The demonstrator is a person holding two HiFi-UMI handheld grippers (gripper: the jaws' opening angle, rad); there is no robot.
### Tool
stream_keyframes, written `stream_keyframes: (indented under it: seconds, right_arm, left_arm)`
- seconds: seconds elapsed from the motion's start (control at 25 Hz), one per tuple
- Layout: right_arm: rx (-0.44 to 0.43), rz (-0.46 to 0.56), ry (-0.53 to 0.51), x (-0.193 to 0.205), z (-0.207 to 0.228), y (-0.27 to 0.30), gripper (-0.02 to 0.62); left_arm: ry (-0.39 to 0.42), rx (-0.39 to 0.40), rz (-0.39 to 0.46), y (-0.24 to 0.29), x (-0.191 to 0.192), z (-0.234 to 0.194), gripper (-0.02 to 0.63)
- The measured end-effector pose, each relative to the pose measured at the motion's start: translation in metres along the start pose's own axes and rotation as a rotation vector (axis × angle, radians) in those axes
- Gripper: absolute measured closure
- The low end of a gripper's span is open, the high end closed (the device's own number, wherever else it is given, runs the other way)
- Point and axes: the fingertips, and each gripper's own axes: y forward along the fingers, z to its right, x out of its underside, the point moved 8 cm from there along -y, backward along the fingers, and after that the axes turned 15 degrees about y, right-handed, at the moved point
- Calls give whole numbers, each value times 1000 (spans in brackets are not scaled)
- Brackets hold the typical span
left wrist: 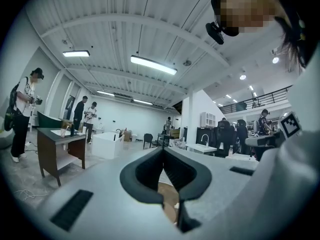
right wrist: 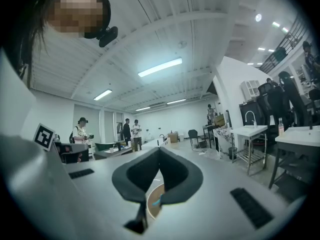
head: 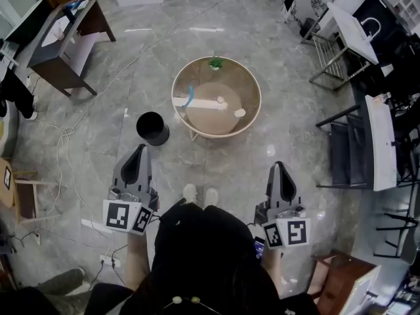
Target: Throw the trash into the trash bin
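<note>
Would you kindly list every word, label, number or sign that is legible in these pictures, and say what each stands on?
No words, brands or numbers are readable in any view.
Signs only: black-and-white square markers, patterns without letters, on the cubes of the left gripper and the right gripper.

Head view: mounted above the person (head: 203, 248), facing steeply down at the floor (head: 289, 130). The round worktop (head: 207, 120) lies mid-frame, well off. The left gripper (head: 139, 155) and right gripper (head: 281, 170) sit near the lower edge.

Left and right gripper views: each sits low, close behind its own jaws, facing level along them.

All three views take in the round worktop.
</note>
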Motion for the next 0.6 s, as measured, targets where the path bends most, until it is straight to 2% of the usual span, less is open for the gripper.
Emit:
stream_keyframes:
  seconds: [0.12,0.32,0.48,0.6]
  right_arm:
    - [-14,-21,1,5,-2,5,592]
    - [-2,-74,-5,24,-7,17,590]
    - [9,-128,-19,41,-12,22,525]
    - [17,-173,-35,52,-15,24,503]
  left_arm:
    - [-2,4,2,-2,4,-6,601]
    - [6,65,17,-2,13,-18,600]
    - [-17,110,9,-1,27,-27,600]
    - [-33,129,-1,5,35,-33,597]
